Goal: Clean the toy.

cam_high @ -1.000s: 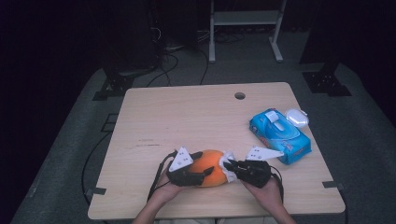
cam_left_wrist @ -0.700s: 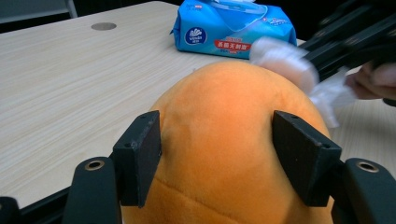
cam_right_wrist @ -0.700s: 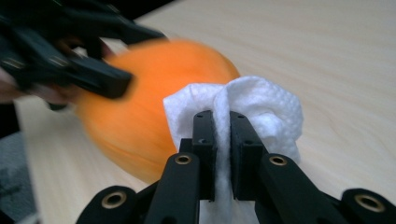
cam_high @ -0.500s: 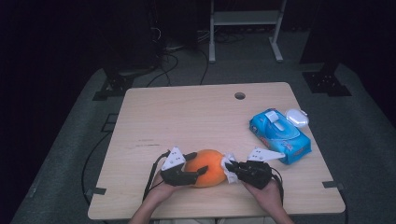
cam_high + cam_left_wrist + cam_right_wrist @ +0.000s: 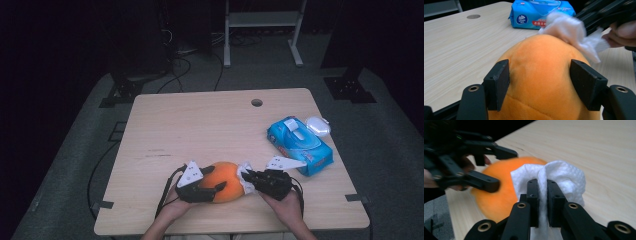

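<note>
The orange ball [image 5: 226,181], at 6 o'clock on the desk [image 5: 215,130], has been kept clamped in the left gripper [image 5: 212,189]. The white wipe [image 5: 554,178], pinched in the right gripper [image 5: 542,192], is now pressed on it; wiping seems underway.

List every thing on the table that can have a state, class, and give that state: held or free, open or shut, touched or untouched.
Orange plush toy: on the table, clamped between the left gripper's jaws.
White wipe: bunched, pinched, pressed on the toy.
Left gripper: shut on the toy.
Right gripper: shut on the wipe.
Blue wipes pack: lying flat, untouched, white flap down.
</note>
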A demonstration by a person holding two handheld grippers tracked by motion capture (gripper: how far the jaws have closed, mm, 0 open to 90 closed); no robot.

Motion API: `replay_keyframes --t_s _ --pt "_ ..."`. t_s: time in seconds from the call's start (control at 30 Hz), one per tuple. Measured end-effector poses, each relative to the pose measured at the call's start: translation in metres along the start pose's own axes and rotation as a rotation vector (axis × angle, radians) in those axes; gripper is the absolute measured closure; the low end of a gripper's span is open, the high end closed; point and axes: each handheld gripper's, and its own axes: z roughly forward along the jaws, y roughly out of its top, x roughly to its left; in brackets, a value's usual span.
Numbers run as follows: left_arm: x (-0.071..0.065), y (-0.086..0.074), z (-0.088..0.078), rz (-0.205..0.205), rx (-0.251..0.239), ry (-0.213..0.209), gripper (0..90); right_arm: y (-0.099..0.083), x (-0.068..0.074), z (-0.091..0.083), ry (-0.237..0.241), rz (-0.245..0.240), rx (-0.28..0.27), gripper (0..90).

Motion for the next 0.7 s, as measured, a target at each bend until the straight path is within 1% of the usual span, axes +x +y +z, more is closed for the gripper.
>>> replay_keyframes --t_s 0.03,0.07,0.1,0.17,0.2,0.23,0.27,0.3,0.37,0.43,0.5,0.53,0.57,0.6,0.63,0.67,0.7 --pt "-0.001 0.000 0.000 0.001 0.004 -0.004 33.3 -0.003 -0.003 0.001 -0.008 0.012 0.009 80.9" --pt "-0.004 0.000 0.000 0.006 0.008 -0.007 33.3 -0.009 -0.011 0.003 -0.029 0.037 0.033 80.8" --pt "-0.004 0.000 0.000 0.006 0.008 -0.007 33.1 -0.011 -0.015 0.004 -0.032 0.052 0.037 80.7" --pt "-0.006 0.001 0.000 0.016 0.015 -0.010 32.8 -0.010 -0.016 0.003 -0.031 0.060 0.033 80.6" --pt "-0.007 0.001 0.000 0.020 0.017 -0.015 32.3 -0.006 -0.012 0.001 -0.028 0.036 0.015 80.6" --pt "-0.008 0.001 -0.001 0.023 0.018 -0.025 32.1 -0.003 -0.009 0.000 -0.011 0.029 -0.002 80.6" --pt "-0.008 0.001 -0.001 0.024 0.019 -0.036 32.1 -0.003 -0.009 0.000 -0.011 0.029 -0.002 80.6" --pt "-0.010 0.001 0.000 0.025 0.021 -0.046 31.7 0.000 -0.006 -0.001 0.000 0.017 -0.010 80.6" --pt "-0.011 0.003 0.000 0.037 0.030 -0.054 28.6 0.001 -0.002 0.001 0.001 -0.015 0.002 80.6" --pt "-0.010 0.007 0.000 0.043 0.033 -0.076 21.5 -0.003 -0.001 0.003 0.009 -0.026 0.012 81.0" --pt "-0.009 0.010 0.000 0.064 0.036 -0.066 15.7 -0.005 0.000 0.003 0.020 -0.043 0.016 81.1" --pt "-0.008 0.010 0.002 0.064 0.045 -0.056 11.6 -0.005 0.002 0.002 0.031 -0.054 0.018 81.1" --pt "-0.008 0.010 0.003 0.063 0.055 -0.057 9.0 -0.004 0.004 0.002 0.045 -0.072 0.017 81.1" --pt "-0.007 0.010 0.005 0.065 0.062 -0.058 8.8 -0.003 0.006 0.002 0.045 -0.085 0.020 81.1" --pt "-0.007 0.009 0.006 0.065 0.063 -0.058 10.6 -0.002 0.008 0.003 0.037 -0.102 0.025 80.9" --pt "-0.006 0.008 0.007 0.066 0.068 -0.059 16.1 -0.002 0.006 0.003 0.041 -0.086 0.025 80.9" --pt "-0.006 0.008 0.007 0.074 0.070 -0.052 16.1 -0.002 0.006 0.003 0.041 -0.086 0.025 80.9"
